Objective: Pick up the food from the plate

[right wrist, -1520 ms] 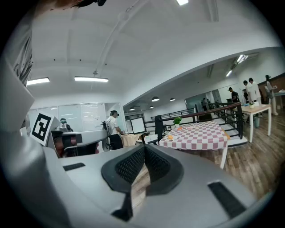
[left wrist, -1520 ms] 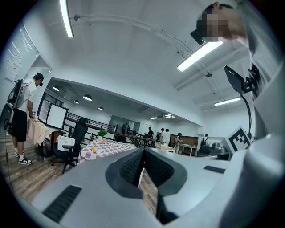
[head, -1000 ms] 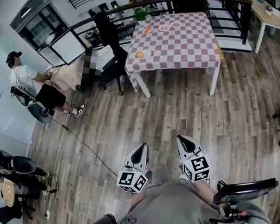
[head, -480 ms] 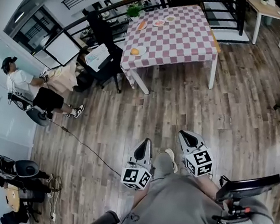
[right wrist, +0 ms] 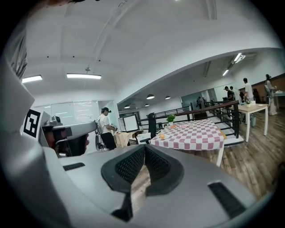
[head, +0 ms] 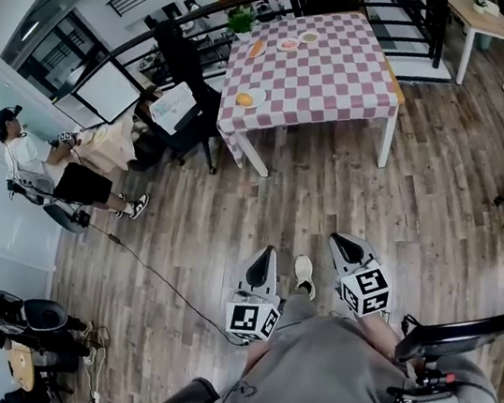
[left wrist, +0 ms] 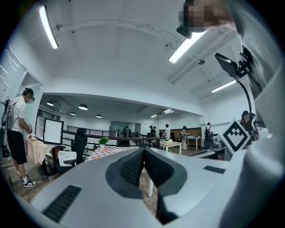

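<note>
Food (head: 244,100) sits on its plate (head: 257,95) at a corner of the worktop (head: 330,66), well apart from me. I carry left gripper (head: 264,257) and right gripper (head: 344,248) low, fingers pressed together, empty, since nothing's within reach.

Bare wooden floor (head: 328,198) lies open between me and the checkered table (head: 330,66). A black chair (head: 180,56) crowds its left edge near the corner plate (head: 255,98); a cable (head: 160,274) crosses the floor on my left.

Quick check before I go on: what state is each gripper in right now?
Left gripper: closed, nothing between the jaws.
Right gripper: closed, nothing between the jaws.
</note>
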